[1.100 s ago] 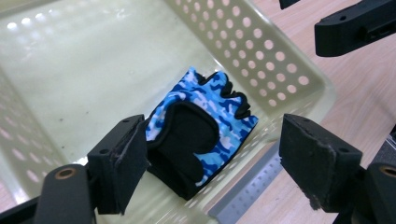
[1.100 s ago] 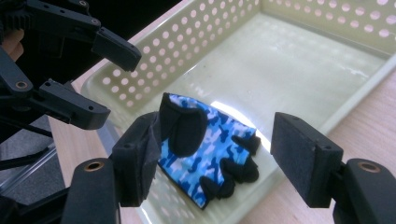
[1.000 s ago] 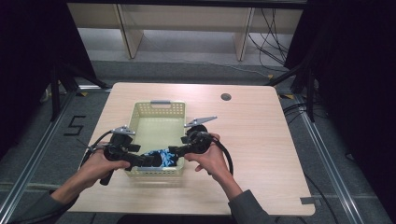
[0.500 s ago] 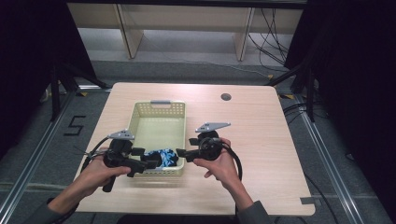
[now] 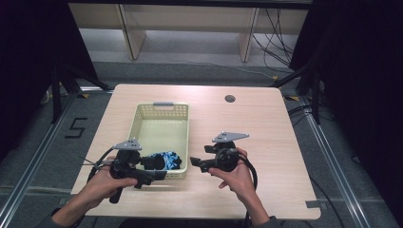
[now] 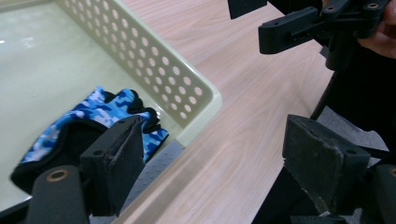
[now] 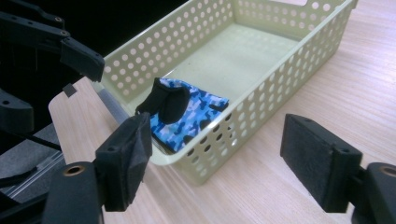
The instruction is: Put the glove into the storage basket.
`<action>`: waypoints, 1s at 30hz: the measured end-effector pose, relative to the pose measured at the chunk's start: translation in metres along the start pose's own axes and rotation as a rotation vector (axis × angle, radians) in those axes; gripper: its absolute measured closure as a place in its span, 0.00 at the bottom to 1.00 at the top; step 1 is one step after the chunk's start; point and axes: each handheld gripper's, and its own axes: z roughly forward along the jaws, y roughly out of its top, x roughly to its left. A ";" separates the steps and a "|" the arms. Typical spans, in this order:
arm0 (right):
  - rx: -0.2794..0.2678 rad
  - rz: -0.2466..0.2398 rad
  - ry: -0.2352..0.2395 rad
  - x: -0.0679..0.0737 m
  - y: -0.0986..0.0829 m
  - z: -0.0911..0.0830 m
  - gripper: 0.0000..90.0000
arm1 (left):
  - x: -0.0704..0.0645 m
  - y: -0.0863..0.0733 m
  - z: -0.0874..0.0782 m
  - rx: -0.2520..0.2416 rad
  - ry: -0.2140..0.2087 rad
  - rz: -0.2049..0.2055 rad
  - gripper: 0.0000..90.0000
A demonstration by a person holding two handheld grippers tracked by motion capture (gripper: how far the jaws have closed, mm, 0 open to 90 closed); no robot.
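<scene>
A blue camouflage glove (image 5: pixel 165 159) lies inside a pale yellow perforated basket (image 5: pixel 161 122), at its six o'clock end, on a wooden counter (image 5: pixel 266 142). The left tool (image 5: pixel 153 176), jaws wide apart and empty, sits at the basket's seven o'clock corner. The right tool (image 5: pixel 197 164), also spread open and empty, hovers just beside the basket's four o'clock side.

Blue camouflage glove (image 7: pixel 187 116), crumpled, lying in basket's (image 7: pixel 299 60) near corner
</scene>
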 end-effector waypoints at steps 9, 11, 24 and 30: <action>0.010 -0.005 0.017 0.000 -0.013 -0.008 0.27 | -0.005 -0.009 0.010 -0.002 -0.023 0.032 0.22; 0.002 -0.013 0.011 0.000 -0.015 -0.011 0.27 | -0.006 -0.010 0.011 -0.005 -0.014 0.044 0.22; 0.011 0.010 0.022 -0.004 -0.028 -0.016 0.26 | -0.011 -0.017 0.013 -0.036 -0.019 0.053 0.22; 0.020 0.010 0.023 -0.005 -0.036 -0.021 0.26 | -0.016 -0.021 0.015 -0.035 -0.015 0.058 0.22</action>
